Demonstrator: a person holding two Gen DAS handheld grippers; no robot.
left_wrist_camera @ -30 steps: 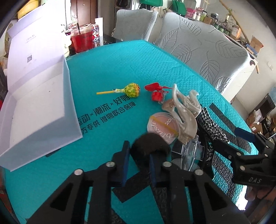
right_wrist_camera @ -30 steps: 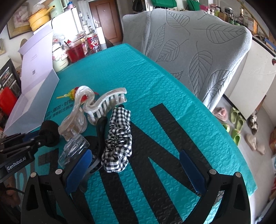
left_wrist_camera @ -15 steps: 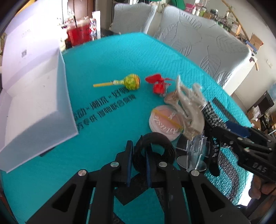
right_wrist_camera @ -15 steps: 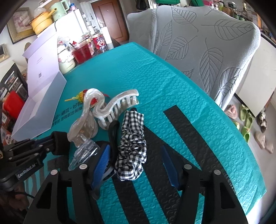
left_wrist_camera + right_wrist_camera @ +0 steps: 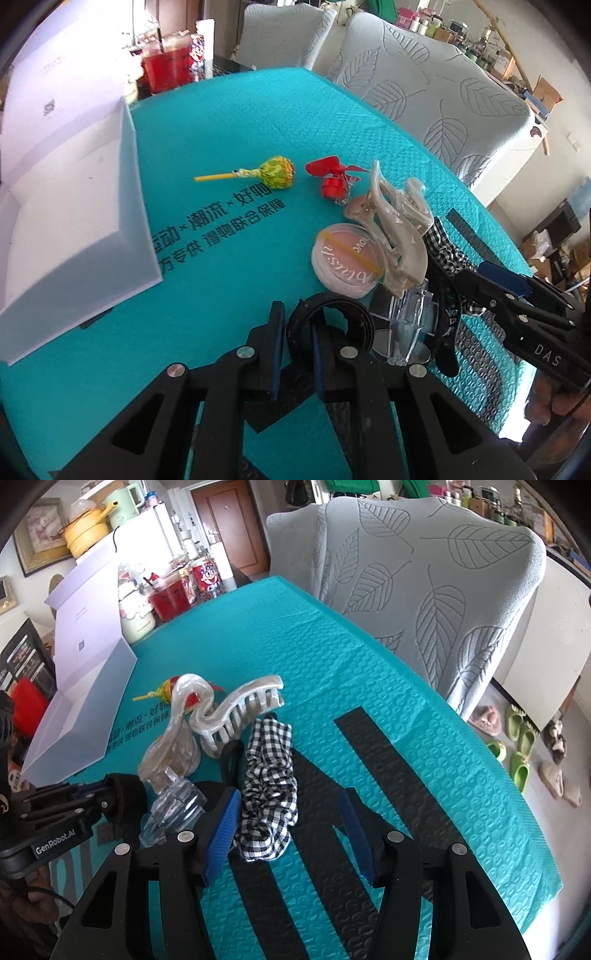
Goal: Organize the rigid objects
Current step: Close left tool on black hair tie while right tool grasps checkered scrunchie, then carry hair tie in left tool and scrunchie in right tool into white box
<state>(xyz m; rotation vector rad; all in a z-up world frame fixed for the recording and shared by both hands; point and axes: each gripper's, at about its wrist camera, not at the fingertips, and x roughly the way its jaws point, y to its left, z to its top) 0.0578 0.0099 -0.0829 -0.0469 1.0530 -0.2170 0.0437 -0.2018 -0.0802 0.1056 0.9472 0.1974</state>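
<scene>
My left gripper (image 5: pixel 297 334) is shut on a black hair tie (image 5: pixel 332 317) and holds it just above the teal table cover (image 5: pixel 229 122); it also shows in the right wrist view (image 5: pixel 122 797). My right gripper (image 5: pixel 290 827) is open around the near end of a black-and-white checked scrunchie (image 5: pixel 269 782). A pearly hair claw (image 5: pixel 397 236), a pink blush compact (image 5: pixel 341 264), a clear plastic clip (image 5: pixel 406 317), a red bow clip (image 5: pixel 332 177) and a lollipop (image 5: pixel 277 172) lie clustered mid-table. A white open box (image 5: pixel 74 206) stands at the left.
A black strap (image 5: pixel 231 757) lies beside the scrunchie. Red drink jars and bottles (image 5: pixel 173 598) stand beyond the table's far edge. Grey leaf-patterned chairs (image 5: pixel 424 572) line the right side. The table's right edge drops to the floor with slippers (image 5: pixel 517 738).
My left gripper has lifted and turned the black hair tie, so its ring now faces the camera. My right gripper's fingers have narrowed around the scrunchie and moved forward.
</scene>
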